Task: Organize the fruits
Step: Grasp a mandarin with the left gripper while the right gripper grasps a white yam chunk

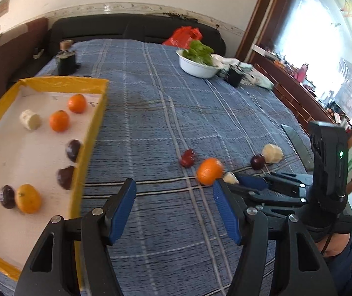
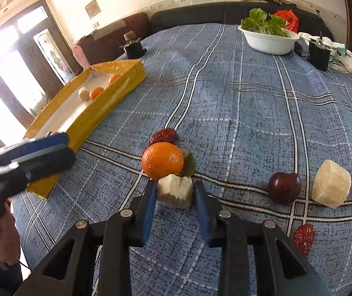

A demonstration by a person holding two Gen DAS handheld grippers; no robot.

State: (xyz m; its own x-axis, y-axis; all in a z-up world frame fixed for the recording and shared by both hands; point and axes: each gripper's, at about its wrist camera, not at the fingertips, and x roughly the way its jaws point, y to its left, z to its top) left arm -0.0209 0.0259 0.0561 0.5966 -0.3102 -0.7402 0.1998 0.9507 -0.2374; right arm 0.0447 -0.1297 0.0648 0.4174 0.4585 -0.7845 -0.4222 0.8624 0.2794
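My right gripper (image 2: 175, 188) is shut on a small pale fruit chunk (image 2: 174, 192) lying on the blue checked cloth, one pad against each side. An orange (image 2: 162, 160) with a leaf sits just beyond it, and a red date (image 2: 163, 135) lies past that. To the right are a dark plum (image 2: 284, 187), a larger pale chunk (image 2: 331, 183) and another red date (image 2: 304, 238). My left gripper (image 1: 174, 187) hangs open and empty over the cloth, beside the yellow-walled tray (image 1: 94, 128). The tray holds several oranges, dark fruits and a pale piece.
A white bowl of lettuce (image 1: 198, 67) stands at the far right of the cloth, with a black cup (image 1: 234, 76) and crumpled cloths beside it. A black container (image 1: 66, 61) stands behind the tray. A red bag (image 1: 183, 35) lies on the dark sofa.
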